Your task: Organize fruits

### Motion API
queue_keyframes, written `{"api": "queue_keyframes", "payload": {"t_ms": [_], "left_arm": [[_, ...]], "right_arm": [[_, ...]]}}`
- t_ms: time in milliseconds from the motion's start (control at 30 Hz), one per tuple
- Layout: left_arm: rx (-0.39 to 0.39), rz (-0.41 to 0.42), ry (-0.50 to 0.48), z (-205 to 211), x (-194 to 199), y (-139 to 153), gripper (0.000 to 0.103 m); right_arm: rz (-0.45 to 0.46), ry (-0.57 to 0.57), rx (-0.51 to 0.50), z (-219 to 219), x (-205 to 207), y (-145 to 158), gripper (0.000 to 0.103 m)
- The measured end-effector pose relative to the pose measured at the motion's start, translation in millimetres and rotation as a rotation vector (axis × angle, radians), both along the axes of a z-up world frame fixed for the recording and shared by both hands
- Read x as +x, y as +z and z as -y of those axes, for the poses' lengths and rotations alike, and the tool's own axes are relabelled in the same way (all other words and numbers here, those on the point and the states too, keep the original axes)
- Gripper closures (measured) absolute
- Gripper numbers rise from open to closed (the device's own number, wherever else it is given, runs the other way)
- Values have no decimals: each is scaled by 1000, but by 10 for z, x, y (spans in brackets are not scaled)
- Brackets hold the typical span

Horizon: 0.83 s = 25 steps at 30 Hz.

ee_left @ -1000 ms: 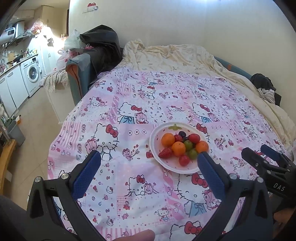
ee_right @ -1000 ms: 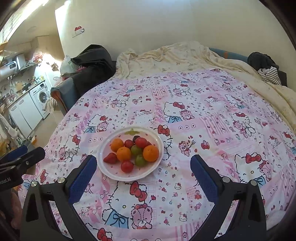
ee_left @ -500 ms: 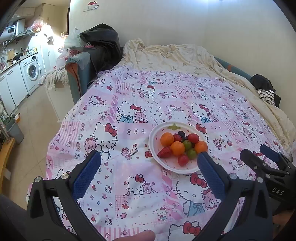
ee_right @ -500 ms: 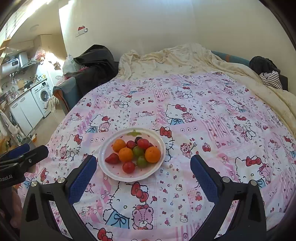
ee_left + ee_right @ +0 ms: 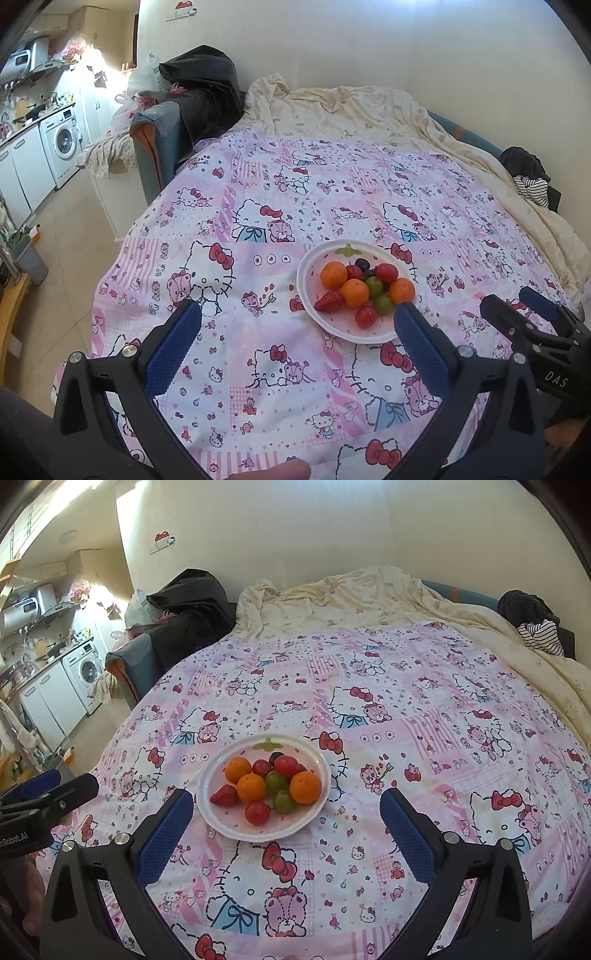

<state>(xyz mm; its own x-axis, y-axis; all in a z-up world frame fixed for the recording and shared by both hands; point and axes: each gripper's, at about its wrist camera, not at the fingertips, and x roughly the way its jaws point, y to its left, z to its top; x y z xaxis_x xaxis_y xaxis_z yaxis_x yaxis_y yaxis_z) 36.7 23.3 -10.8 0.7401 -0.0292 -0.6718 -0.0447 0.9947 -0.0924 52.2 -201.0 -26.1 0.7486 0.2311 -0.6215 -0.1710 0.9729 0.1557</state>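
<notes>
Both claws, left (image 5: 297, 338) & right (image 5: 286, 819), hang spread wide and empty above the bed (image 5: 424, 701), having backed off slightly over the last sec. Fruits (image 5: 271, 784) sit piled on a white plate (image 5: 236, 830) near the bed's edge; fits sorting done or pending.

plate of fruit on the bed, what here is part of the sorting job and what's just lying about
Part of the job:
white plate
three oranges
strawberry
red fruits
green fruits
left gripper and right gripper, both open

Just lying about:
striped garment
black bag
washing machine
</notes>
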Motion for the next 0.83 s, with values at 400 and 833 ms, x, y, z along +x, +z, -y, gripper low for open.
{"api": "queue_keyframes", "payload": {"t_ms": [400, 833], "left_arm": [[2, -8, -3, 8, -2, -8, 0], [-3, -17, -6, -18, 15, -39, 0]], "right_arm": [[-4, 3, 3, -27, -12, -20, 0], [-4, 4, 1, -45, -18, -22, 0]]}}
